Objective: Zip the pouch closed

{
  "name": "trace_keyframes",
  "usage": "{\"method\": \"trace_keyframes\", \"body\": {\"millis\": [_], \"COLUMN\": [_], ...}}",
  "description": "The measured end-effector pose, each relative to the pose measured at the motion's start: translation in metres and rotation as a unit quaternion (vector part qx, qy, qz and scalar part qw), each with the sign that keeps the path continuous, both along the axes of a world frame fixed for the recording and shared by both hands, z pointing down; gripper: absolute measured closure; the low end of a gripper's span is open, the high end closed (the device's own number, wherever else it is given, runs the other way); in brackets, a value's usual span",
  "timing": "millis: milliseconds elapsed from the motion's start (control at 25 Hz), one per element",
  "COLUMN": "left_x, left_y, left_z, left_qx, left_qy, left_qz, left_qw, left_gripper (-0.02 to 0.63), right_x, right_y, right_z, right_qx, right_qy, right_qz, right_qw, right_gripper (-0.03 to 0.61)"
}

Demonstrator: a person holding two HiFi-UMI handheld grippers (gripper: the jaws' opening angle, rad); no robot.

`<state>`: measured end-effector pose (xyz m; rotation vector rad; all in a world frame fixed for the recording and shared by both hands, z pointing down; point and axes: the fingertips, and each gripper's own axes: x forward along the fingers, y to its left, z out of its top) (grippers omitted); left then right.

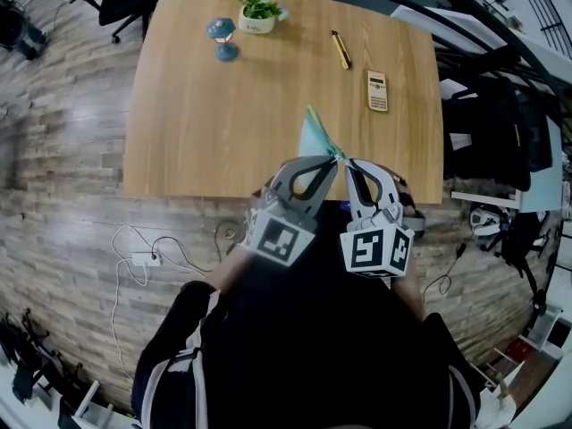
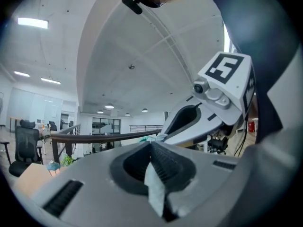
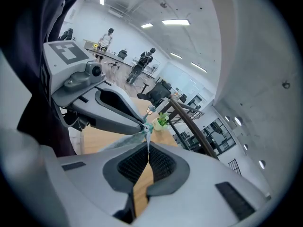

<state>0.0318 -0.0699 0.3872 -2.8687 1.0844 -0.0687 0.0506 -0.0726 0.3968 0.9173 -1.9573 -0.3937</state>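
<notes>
A pale teal pouch [image 1: 315, 137] hangs in the air over the wooden table's front edge, held between both grippers. My left gripper [image 1: 332, 157] is shut on the pouch's end; in the left gripper view pale fabric [image 2: 154, 189] is pinched between its ribbed pads. My right gripper [image 1: 349, 162] meets it tip to tip and is shut on a thin strand at the zipper pull [image 3: 147, 129]. In the right gripper view the teal pouch [image 3: 124, 140] stretches left toward the other gripper [image 3: 106, 109]. Most of the pouch is hidden behind the jaws.
On the table [image 1: 206, 132] stand a potted plant [image 1: 259, 13], two blue objects [image 1: 222, 36], a yellow pen [image 1: 340, 50] and a calculator [image 1: 377, 90]. Cables and an adapter [image 1: 143, 259] lie on the floor at left. Dark bags [image 1: 496, 137] sit to the right.
</notes>
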Motion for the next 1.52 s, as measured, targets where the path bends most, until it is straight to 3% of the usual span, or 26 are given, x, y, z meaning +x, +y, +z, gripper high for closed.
{"method": "trace_keyframes", "body": {"millis": [400,560,760,1040,1520], "left_x": [-0.005,-0.01,-0.029,-0.089,-0.091], "left_y": [-0.006,-0.011,-0.026,-0.057,-0.057], "left_z": [0.004,0.008,0.018,0.029,0.035], "left_qx": [-0.068,-0.078,-0.125,-0.114,-0.117], "left_qy": [0.056,0.048,0.069,0.037,0.016], "left_qz": [-0.03,-0.044,-0.082,-0.142,-0.137], "left_qw": [0.9956,0.9948,0.9864,0.9827,0.9835], "left_gripper": [0.611,0.611,0.611,0.611,0.611], "right_x": [0.003,0.001,0.009,0.03,0.031], "right_y": [0.014,0.02,0.026,0.037,0.03], "right_z": [0.002,0.004,0.003,0.003,0.002], "right_qx": [-0.01,-0.016,-0.029,-0.053,-0.048], "right_qy": [-0.022,-0.031,-0.043,-0.073,-0.076], "right_qz": [0.016,0.015,0.021,0.027,0.028], "right_qw": [1.0,0.999,0.998,0.996,0.996], "right_gripper": [0.561,0.561,0.563,0.563,0.563]}}
